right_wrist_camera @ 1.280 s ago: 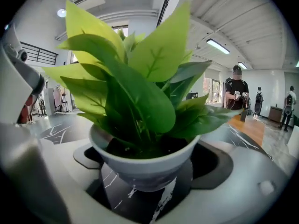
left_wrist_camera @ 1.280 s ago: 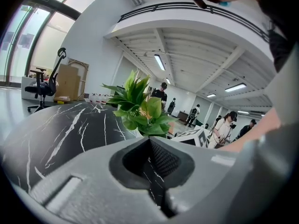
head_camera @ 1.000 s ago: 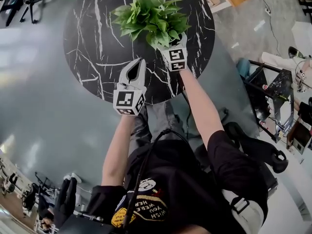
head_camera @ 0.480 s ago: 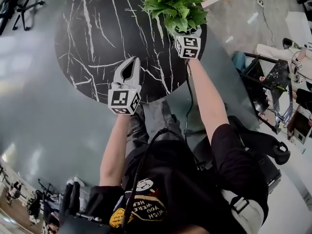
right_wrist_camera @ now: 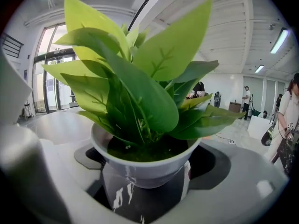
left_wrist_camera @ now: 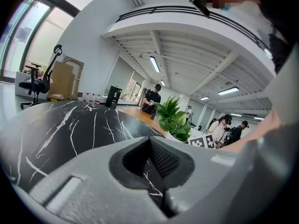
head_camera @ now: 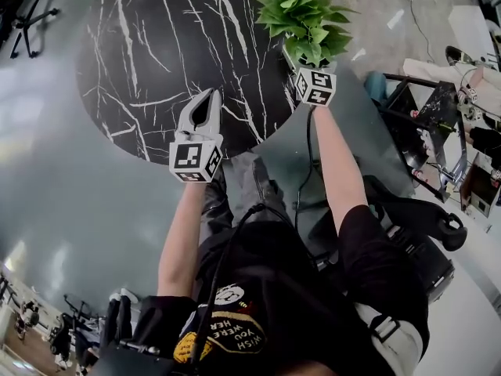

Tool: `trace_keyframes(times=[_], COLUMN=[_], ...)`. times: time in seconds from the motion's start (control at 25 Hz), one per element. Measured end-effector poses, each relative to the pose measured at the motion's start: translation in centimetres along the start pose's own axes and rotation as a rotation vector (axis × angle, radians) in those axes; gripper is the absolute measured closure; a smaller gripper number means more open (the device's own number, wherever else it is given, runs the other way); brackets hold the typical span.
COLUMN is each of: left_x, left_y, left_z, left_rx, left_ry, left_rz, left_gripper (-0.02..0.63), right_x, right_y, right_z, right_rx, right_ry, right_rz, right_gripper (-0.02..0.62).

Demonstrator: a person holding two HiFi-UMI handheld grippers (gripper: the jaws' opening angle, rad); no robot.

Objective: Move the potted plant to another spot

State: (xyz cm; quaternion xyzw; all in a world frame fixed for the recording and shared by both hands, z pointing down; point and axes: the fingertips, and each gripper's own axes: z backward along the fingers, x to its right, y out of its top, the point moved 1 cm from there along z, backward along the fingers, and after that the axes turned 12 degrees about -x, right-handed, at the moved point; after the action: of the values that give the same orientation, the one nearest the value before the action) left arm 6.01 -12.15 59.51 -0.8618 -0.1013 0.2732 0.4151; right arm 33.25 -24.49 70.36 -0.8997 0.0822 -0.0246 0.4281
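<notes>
The potted plant, green leaves in a white pot, is at the far right edge of the round black marble table. My right gripper is shut on the pot, its jaws mostly hidden under the leaves. In the right gripper view the white pot fills the space between the jaws of the right gripper, with black marble showing beneath. I cannot tell whether the pot rests on the table. My left gripper hovers shut and holding nothing over the table's near edge. The left gripper view shows the left gripper and the plant to the right.
An office chair stands on the grey floor at the far left. A black metal cart with gear stands to the right of the table. Several people stand in the background beyond the table.
My right gripper has carried the plant from the table's middle to its far right edge. The left gripper has stayed shut near the front edge.
</notes>
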Motion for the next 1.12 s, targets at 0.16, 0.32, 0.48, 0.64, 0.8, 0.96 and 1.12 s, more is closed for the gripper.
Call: trace_keyframes(times=[0.16,0.32,0.48,0.64,0.8,0.96,1.12], left_x=[0.2,-0.5,-2.3,-4.4,-7.1,-9.5,-12.0], left_y=[-0.2,-0.8,-1.9,-3.7,-5.7,-6.6,-7.3], left_z=[1.3,2.9,4.8,7.2,9.7,12.4,14.9], left_rx=[0.011,0.013,0.015,0.007,0.004,0.032,0.056], left_ry=[0.009,0.043,0.093,0.15,0.235,0.308,0.373], left_rz=[0.009,0.016,0.038,0.064,0.109,0.148,0.18], left_gripper=[0.603,0.603,0.603,0.603,0.603,0.603,0.603], right_x=[-1.6,-4.1,-8.1,-12.5,-16.3,-21.3,-27.4], right_y=[-2.7,-4.5,-5.6,-6.6,-6.9,-7.3,-7.8], right_z=[3.4,5.8,7.3,8.7,9.2,9.4,9.6], right_rx=[-0.007,-0.01,-0.01,-0.008,-0.011,-0.023,-0.02], right_ry=[0.035,0.087,0.16,0.232,0.291,0.377,0.47], right_rz=[0.023,0.041,0.093,0.155,0.193,0.266,0.334], right_gripper=[0.071,0.071,0.071,0.071,0.072,0.072,0.071])
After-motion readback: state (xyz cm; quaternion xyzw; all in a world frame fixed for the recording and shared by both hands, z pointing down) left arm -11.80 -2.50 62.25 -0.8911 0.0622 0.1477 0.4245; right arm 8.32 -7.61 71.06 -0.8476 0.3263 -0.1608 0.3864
